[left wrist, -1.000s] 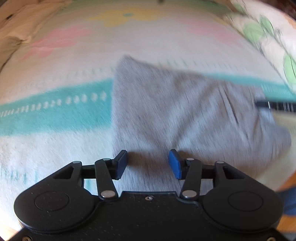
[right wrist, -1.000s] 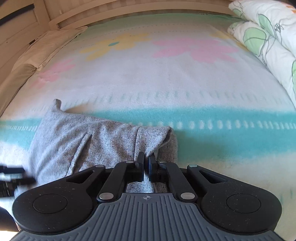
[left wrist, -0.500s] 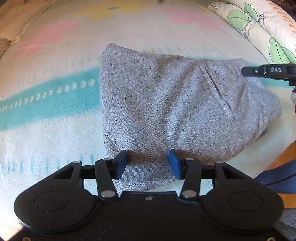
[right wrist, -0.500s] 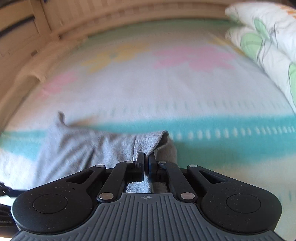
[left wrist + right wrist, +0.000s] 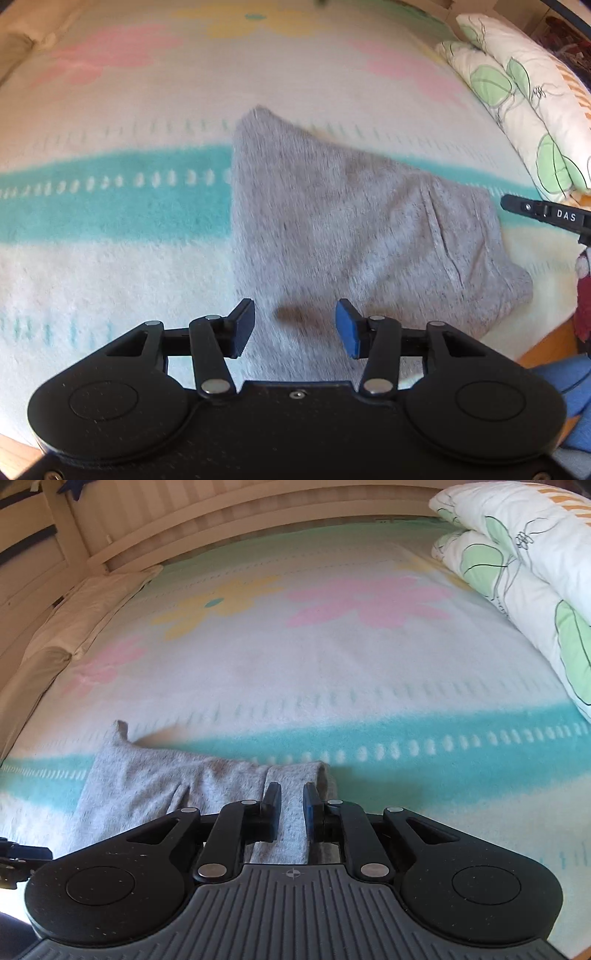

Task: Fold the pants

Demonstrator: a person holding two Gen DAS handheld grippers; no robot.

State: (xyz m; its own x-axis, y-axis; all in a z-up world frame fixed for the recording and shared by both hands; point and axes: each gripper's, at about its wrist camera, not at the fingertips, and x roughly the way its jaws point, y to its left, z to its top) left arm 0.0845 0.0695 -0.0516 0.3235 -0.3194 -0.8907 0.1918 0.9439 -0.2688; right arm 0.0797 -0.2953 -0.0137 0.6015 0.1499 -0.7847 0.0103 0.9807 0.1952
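The grey pants (image 5: 351, 236) lie folded into a compact bundle on the flowered blanket (image 5: 110, 277). My left gripper (image 5: 295, 328) is open and empty, just above the bundle's near edge. In the right wrist view the pants (image 5: 155, 786) lie at lower left. My right gripper (image 5: 290, 808) has its jaws parted a little, with a fold of the grey cloth lying loose between the fingers. The right gripper's tip (image 5: 546, 212) shows at the right edge of the left wrist view, beside the bundle.
Leaf-print pillows (image 5: 524, 568) are stacked along the right side of the bed. A beige pillow (image 5: 55, 638) lies at the far left by the wooden bed frame (image 5: 221, 509). The bed's near edge and orange floor (image 5: 546, 350) are at lower right.
My right gripper has opened and let go of the pants' fold it was pinching. My left gripper stayed open and shifted slightly over the bundle's near edge.
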